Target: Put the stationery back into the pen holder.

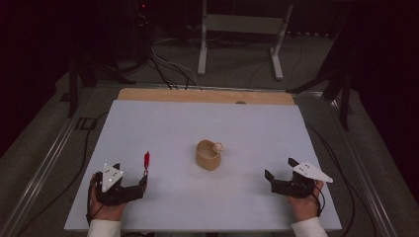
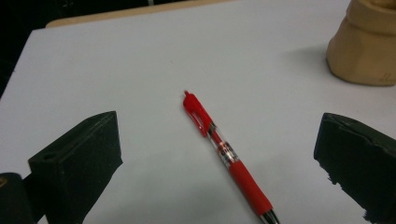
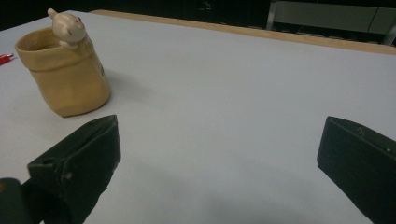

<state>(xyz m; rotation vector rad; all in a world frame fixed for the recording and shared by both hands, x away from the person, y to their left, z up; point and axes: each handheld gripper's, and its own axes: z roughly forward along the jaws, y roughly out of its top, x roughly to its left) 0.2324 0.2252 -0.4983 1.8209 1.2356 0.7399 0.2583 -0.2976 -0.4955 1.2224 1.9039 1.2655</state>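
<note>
left gripper (image 1: 129,183) rests at the near left of the white table (image 1: 163,128) with its jaws spread wide and nothing between them; in the left gripper view a red pen (image 2: 227,156) lies flat on the table between and just ahead of them, apart from both. right gripper (image 1: 279,178), also spread and empty, sits at the near right, well apart from the tan pen holder (image 1: 208,155) standing mid-table. the pen looks light, stiff and smooth, likely to roll or slip; the rubbery red grip sleeve near its tip seems the surest place to pinch, squarely across the barrel
</note>
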